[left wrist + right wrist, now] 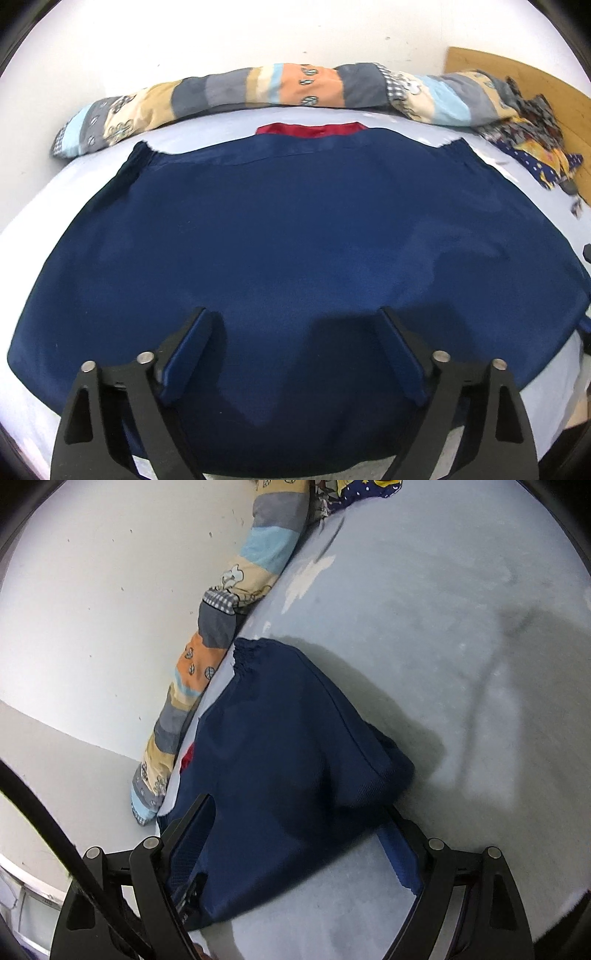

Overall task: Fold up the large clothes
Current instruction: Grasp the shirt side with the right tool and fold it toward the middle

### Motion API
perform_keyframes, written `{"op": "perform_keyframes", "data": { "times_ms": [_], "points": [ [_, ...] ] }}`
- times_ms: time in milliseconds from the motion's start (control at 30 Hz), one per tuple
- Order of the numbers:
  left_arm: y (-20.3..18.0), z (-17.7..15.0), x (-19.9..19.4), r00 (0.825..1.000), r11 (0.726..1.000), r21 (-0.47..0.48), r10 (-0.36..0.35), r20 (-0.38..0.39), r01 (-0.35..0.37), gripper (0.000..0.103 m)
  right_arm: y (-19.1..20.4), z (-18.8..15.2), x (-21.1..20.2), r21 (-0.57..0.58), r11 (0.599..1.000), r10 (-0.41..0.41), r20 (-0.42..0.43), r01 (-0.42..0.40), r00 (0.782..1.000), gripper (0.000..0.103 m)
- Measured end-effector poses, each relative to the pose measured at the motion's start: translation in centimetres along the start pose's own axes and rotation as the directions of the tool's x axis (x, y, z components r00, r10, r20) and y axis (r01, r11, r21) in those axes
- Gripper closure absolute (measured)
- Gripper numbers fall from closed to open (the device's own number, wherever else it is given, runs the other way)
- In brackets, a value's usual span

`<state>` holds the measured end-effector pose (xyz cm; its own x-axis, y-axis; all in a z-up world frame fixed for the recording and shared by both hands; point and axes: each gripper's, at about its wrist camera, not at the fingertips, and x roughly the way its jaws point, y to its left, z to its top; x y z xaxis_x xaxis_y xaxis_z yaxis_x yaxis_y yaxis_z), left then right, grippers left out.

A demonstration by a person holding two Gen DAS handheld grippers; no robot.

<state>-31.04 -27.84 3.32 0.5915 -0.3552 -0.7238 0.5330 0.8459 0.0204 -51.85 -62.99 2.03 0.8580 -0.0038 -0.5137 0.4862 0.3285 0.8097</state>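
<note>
A large navy blue garment [295,236] lies spread flat on the pale blue bed [44,192], with a red lining [312,129] showing at its far edge. My left gripper [293,314] is open, its jaws wide apart just above the garment's near part, holding nothing. In the right wrist view the same navy garment [288,746] shows with its side folded over and bunched. My right gripper [299,812] is open, its jaws either side of the garment's near corner, not clamped on it.
A rolled patchwork quilt [258,92] lies along the white wall behind the garment, also in the right wrist view [221,620]. A heap of patterned clothes [532,140] sits at the far right by a wooden headboard [517,70]. Bare sheet [443,627] lies right of the garment.
</note>
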Motion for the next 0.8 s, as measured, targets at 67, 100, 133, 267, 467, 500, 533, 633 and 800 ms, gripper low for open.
{"op": "perform_keyframes", "data": {
  "times_ms": [67, 100, 133, 267, 467, 500, 533, 633, 800],
  "points": [
    [0.1, -0.1, 0.1, 1.0, 1.0, -0.001, 0.004, 0.008, -0.004, 0.009, -0.2, 0.1, 0.4, 0.007, 1.0, 0.014, 0.018, -0.015, 1.0, 0.013],
    [0.1, -0.2, 0.1, 1.0, 1.0, 0.001, 0.007, 0.014, -0.007, 0.009, -0.1, 0.2, 0.6, 0.003, 1.0, 0.023, 0.026, -0.023, 0.999, 0.013],
    [0.1, -0.3, 0.1, 1.0, 1.0, 0.0, 0.01, 0.018, -0.01, 0.009, 0.0, 0.2, 0.7, -0.005, 1.0, 0.029, 0.028, -0.029, 0.999, 0.013],
    [0.1, -0.5, 0.1, 1.0, 1.0, 0.001, 0.018, 0.026, -0.018, 0.009, 0.2, 0.4, 1.5, -0.014, 0.998, 0.066, -0.005, -0.066, 0.998, 0.044],
    [0.0, -0.5, 0.2, 0.999, 0.999, -0.005, 0.032, 0.028, -0.032, 0.006, -0.2, 0.5, 2.9, 0.005, 0.998, 0.061, -0.054, -0.061, 0.997, 0.064],
    [0.0, -0.4, 0.2, 0.999, 0.999, -0.005, 0.032, 0.028, -0.031, 0.006, -0.1, 0.7, 3.4, 0.0, 0.998, 0.066, -0.059, -0.066, 0.996, 0.061],
    [0.0, -0.4, 0.2, 0.999, 1.0, -0.005, 0.03, 0.028, -0.03, 0.006, 0.1, 1.0, 3.8, -0.009, 0.997, 0.075, -0.064, -0.075, 0.995, 0.056],
    [0.4, -0.5, 0.0, 0.997, 0.997, -0.011, 0.072, 0.041, -0.072, 0.006, 0.6, 1.7, 4.8, -0.03, 0.994, 0.104, -0.086, -0.107, 0.991, 0.056],
    [1.4, -0.8, 0.2, 0.994, 0.996, -0.012, 0.093, 0.058, -0.093, 0.006, 1.3, 1.5, 4.1, -0.005, 0.989, 0.147, -0.066, -0.148, 0.987, 0.082]
  ]
}}
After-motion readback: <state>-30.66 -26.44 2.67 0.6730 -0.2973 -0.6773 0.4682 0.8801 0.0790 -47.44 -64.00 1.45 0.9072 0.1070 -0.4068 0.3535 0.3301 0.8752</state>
